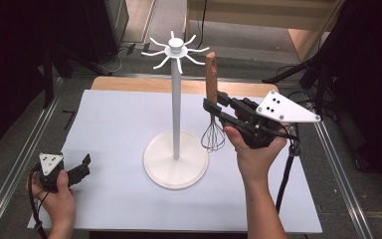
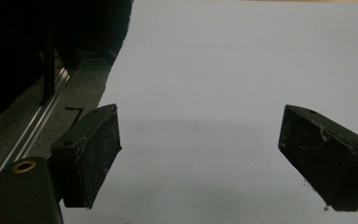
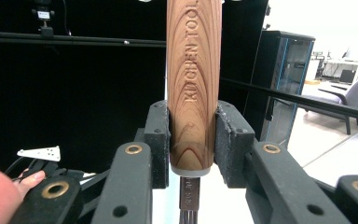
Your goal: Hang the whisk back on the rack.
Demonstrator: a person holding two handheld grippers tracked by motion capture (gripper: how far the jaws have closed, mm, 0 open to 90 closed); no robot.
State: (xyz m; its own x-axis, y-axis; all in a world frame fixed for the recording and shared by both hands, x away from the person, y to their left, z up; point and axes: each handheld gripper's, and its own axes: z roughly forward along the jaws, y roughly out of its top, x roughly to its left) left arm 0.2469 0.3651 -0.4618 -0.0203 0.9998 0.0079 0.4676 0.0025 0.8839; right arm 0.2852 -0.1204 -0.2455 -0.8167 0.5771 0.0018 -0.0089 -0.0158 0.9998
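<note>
Whisk (image 1: 212, 117): clamped upright by wooden handle in right tool (image 1: 214, 106), lifted beside hook stand (image 1: 176, 99); hanging pending. Left tool (image 1: 82, 167): open, empty, on bench (image 1: 114, 124).

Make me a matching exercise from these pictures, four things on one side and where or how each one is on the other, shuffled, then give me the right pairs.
Things:
1. whisk
2. rack
3. left gripper
4. right gripper

States:
A. open, above bare white table
B. stands upright mid-table, hooks on top
C. held upright, wooden handle up, wires down
D. shut on a wooden handle

Pairs: 1-C, 2-B, 3-A, 4-D
</note>
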